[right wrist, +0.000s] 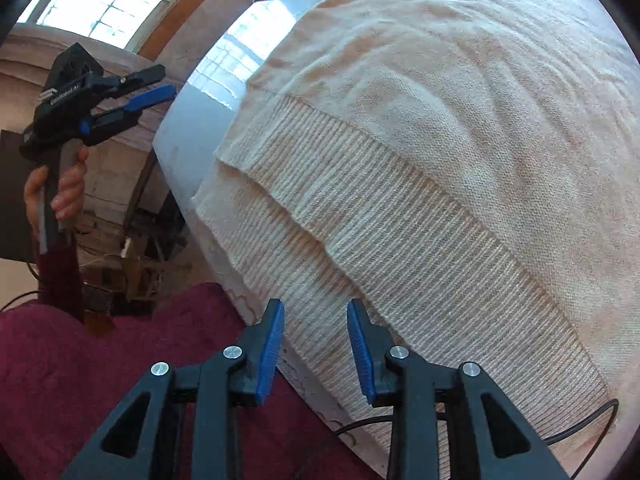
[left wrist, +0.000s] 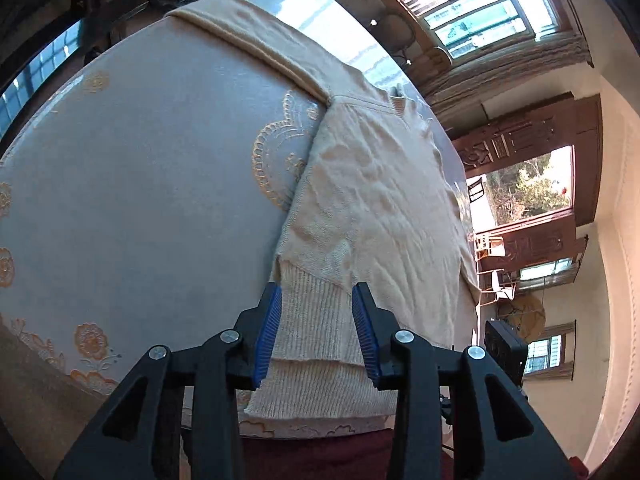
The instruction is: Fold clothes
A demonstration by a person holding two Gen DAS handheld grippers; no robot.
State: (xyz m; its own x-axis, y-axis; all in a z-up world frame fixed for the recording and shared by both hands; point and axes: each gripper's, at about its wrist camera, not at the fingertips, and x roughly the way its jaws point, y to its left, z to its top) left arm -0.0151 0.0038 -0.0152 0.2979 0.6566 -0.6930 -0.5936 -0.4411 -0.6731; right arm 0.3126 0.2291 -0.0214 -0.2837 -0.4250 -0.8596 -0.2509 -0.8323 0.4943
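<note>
A cream knit sweater [left wrist: 376, 200] lies flat on a table with a light blue embroidered cloth [left wrist: 132, 184]. One sleeve [left wrist: 256, 44] stretches away across the table. Its ribbed hem [left wrist: 316, 344] is at the near table edge. My left gripper [left wrist: 316, 300] is open, its blue pads on either side of the hem's corner, above it. In the right wrist view the hem [right wrist: 400, 248] fills the middle, in two layers. My right gripper [right wrist: 316, 316] is open and empty just over the hem at the table edge. The left gripper [right wrist: 152, 88] also shows there, held off the table.
The person's dark red garment [right wrist: 100, 360] is below the table edge. A black cable [right wrist: 580, 420] runs under the hem at the lower right. Windows [left wrist: 472, 4] and a wooden door [left wrist: 532, 184] lie beyond the table. Clutter [right wrist: 132, 256] sits on the floor.
</note>
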